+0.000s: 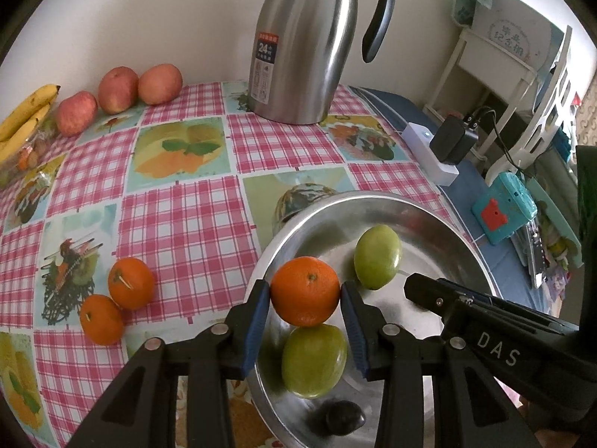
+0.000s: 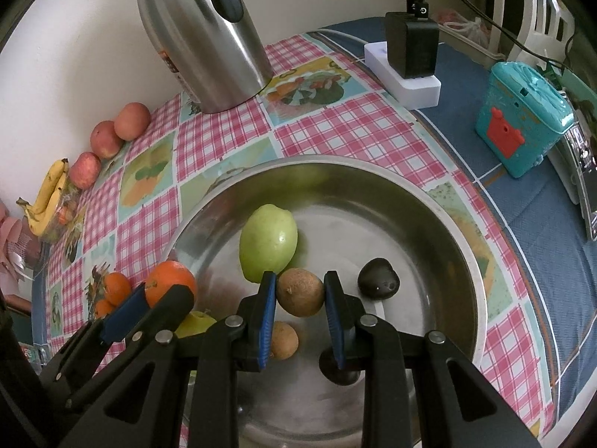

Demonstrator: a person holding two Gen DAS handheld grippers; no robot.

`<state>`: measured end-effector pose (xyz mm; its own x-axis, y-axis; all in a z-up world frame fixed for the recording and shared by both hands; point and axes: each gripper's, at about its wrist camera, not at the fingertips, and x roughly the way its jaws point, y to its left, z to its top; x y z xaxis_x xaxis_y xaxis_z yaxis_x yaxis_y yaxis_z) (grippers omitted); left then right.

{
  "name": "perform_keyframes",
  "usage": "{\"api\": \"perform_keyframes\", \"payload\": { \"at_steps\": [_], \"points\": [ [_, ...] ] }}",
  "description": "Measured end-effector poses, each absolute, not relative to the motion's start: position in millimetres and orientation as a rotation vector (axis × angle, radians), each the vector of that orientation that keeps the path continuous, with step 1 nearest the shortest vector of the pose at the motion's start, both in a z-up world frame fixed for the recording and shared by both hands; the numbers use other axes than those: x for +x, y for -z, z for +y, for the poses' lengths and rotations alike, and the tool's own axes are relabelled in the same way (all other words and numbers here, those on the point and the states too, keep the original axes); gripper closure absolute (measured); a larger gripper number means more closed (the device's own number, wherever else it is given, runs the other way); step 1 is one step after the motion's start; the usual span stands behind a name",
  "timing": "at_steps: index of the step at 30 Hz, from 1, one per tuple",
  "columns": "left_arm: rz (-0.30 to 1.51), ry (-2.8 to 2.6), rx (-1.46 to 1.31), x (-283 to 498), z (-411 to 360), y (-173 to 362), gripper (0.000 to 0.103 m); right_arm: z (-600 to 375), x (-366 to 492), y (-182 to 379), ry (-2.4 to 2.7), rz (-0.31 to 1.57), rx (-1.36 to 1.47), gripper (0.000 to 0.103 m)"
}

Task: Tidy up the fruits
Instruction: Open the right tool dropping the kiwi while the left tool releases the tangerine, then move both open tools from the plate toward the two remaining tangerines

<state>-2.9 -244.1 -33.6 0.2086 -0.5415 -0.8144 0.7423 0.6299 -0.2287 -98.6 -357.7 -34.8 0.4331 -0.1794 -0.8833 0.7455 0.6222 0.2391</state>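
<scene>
My left gripper is shut on an orange, its blue pads against both sides, just inside the left rim of the steel bowl. Two green fruits and a dark fruit lie in the bowl. My right gripper is shut on a small brown round fruit over the middle of the bowl. Below it lie another brown fruit, a green fruit and two dark fruits. Two more oranges sit on the checked tablecloth left of the bowl.
Three apples and bananas line the wall at far left. A steel thermos jug stands behind the bowl. A white power strip with a black adapter and a teal box lie to the right, near the table edge.
</scene>
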Motion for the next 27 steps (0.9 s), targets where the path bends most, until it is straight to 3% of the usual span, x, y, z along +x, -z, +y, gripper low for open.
{"api": "perform_keyframes", "payload": {
  "at_steps": [14,27],
  "points": [
    [1.014,0.907,0.212,-2,-238,15,0.057,-353,-103,15,0.643,0.906,0.656,0.075],
    [1.114,0.746,0.124,26,-200,10,0.057,-342,-101,11,0.623,0.917,0.638,0.075]
  ]
}}
